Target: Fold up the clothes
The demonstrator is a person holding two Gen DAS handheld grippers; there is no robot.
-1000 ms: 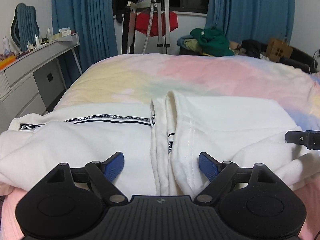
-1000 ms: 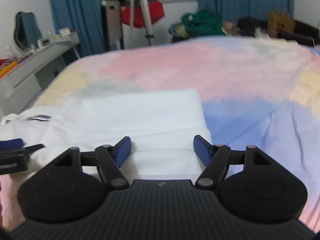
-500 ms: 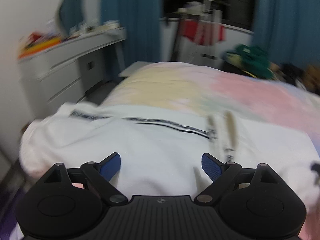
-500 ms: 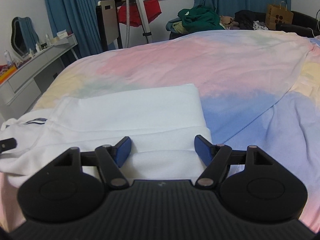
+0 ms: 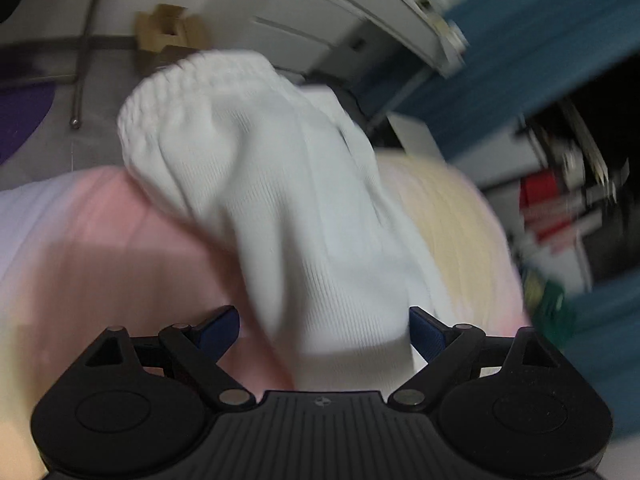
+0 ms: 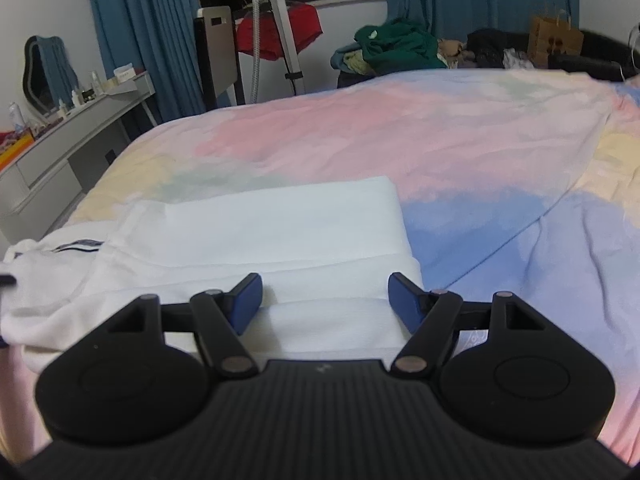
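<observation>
We see a white sweatshirt [image 6: 256,236] lying partly folded on the pastel bedspread [image 6: 400,140], its ribbed sleeve [image 5: 280,200] stretched over the bedspread's edge.

I see the bed [image 6: 460,148] under a pastel pink, yellow and blue cover, with the white garment [image 6: 256,236] lying partly folded on it.

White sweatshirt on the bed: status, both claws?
Left claw open over the sleeve, ribbed cuff ahead, view blurred. Right claw open above the folded white sweatshirt on the bed. Nothing in the way.
</observation>
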